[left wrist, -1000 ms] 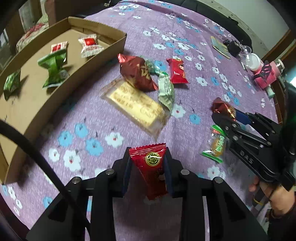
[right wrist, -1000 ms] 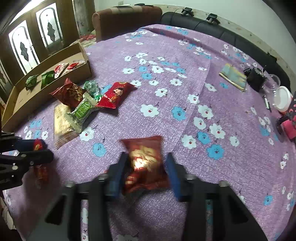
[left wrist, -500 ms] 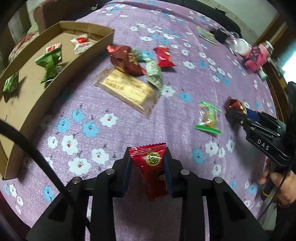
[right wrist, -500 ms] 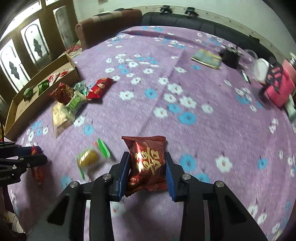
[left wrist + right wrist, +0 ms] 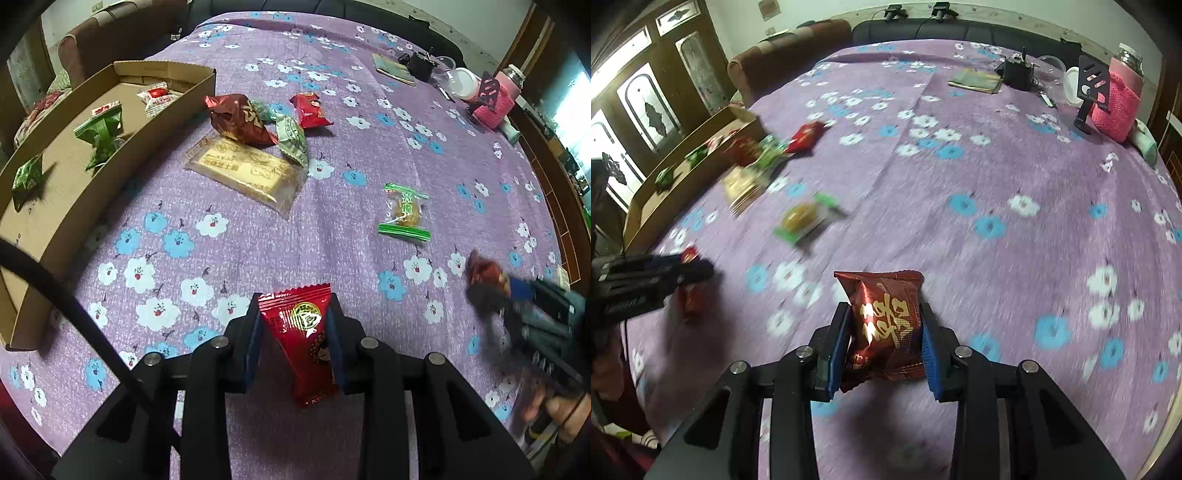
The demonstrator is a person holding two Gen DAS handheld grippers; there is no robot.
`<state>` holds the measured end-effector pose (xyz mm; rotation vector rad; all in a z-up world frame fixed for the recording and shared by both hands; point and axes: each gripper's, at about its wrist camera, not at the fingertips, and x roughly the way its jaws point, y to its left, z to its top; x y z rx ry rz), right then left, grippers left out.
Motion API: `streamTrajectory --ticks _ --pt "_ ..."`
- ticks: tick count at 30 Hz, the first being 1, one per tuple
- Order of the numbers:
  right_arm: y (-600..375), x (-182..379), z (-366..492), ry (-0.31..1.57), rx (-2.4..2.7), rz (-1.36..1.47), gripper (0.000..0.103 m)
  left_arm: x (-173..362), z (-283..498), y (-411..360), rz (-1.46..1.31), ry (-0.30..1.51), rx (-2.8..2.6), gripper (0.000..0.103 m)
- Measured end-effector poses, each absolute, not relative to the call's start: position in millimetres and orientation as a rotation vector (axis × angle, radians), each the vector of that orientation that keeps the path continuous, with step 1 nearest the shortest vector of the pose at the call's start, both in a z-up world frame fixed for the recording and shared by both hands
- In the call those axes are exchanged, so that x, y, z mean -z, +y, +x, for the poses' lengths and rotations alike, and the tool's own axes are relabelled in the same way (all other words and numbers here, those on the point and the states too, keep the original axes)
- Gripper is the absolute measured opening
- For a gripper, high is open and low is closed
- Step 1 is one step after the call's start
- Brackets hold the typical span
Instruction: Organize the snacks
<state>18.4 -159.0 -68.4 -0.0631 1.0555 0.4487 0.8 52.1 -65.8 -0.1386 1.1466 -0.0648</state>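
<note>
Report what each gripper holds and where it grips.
The left gripper pinches a red triangular snack packet by its side edges. The right gripper clamps a dark red snack bag across its sides.

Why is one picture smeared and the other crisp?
Right wrist view: tablecloth and loose snacks streak with motion blur, while the held dark red packet stays sharp. Left wrist view: mostly crisp; only the right tool blurs. Both bend at the edges.

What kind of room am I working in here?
Probably a home living or dining room: a table under a purple floral cloth, a sofa behind it, and glass-panelled wooden doors.
</note>
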Motion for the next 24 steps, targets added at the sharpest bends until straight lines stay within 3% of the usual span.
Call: streamTrajectory --ticks 24 --pt "-9 31 -1 0.990 -0.700 -0.132 0.035 28 -17 134 -0.241 1.063 0.024 0.033"
